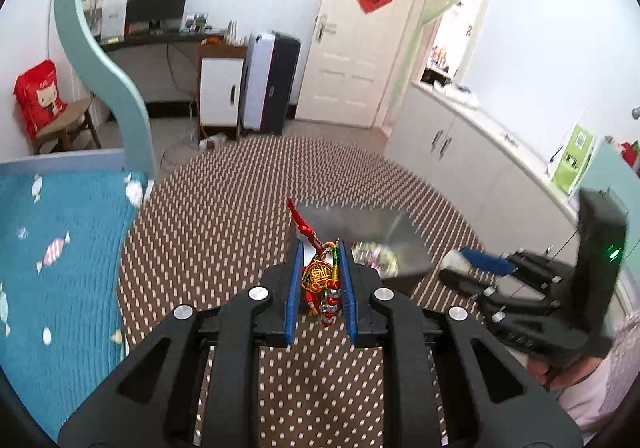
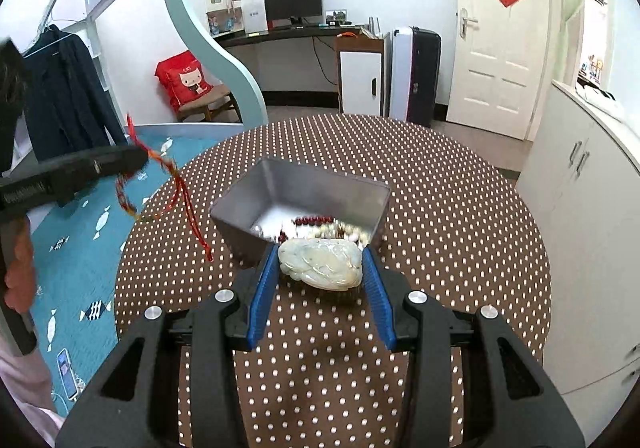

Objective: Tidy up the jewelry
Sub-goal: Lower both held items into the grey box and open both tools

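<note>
My left gripper (image 1: 320,284) pinches a limp, light corded charm (image 1: 318,280); my right gripper (image 2: 320,268) clamps a hard, slick jade carving (image 2: 322,264) across its width, probably brittle. The metal tray (image 2: 280,184) lies just ahead.

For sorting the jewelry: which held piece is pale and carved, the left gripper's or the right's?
The right gripper holds it: a pale carved stone. The left gripper holds a red charm with cords.

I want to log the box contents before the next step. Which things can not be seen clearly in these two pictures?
- Beads in the metal box: right wrist view, partly hidden behind the pale carved stone; left wrist view, blurred.
- Red knotted charm: lower end hidden between the left gripper pads.
- Right gripper: blurred in the left wrist view.
</note>
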The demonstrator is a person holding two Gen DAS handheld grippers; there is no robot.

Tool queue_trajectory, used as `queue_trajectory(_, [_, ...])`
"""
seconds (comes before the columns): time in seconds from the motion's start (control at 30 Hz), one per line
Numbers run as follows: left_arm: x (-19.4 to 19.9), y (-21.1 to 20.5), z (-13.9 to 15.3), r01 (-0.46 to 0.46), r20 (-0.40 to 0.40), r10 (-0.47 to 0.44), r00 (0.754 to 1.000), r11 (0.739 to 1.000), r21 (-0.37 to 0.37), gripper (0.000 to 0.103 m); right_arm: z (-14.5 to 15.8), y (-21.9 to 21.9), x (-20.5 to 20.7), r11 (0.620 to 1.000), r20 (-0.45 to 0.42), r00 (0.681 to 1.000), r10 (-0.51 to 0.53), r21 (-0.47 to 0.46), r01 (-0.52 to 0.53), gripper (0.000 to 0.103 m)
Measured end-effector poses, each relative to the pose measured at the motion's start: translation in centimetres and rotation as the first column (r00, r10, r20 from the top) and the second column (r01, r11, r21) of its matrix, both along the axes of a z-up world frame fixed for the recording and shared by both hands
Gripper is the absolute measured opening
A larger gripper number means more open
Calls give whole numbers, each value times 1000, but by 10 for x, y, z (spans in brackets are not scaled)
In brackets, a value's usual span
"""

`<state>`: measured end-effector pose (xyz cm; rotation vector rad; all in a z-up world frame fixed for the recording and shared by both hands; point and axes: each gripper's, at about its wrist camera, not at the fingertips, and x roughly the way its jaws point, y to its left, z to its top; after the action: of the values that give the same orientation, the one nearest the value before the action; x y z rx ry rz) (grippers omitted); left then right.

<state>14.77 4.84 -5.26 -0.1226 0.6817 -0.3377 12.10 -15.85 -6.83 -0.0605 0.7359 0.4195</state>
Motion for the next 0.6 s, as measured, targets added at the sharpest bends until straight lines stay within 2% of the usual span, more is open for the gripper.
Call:
queue_trajectory(0.17, [15,-7,29,-1,58,1,998,1000,-2,17,4,3,16,1000,15,1000,25,6,-25,40])
queue_trajectory(0.27, [30,-15,29,11,47,-11,999,1000,-1,17,1,4,29,999,6,999,36,13,-36,40])
queue_trajectory(0.6, [89,-57,-32,78,-109,-76,991,997,17,18,-13,4,58,999,-40,998,50,1,-50,40])
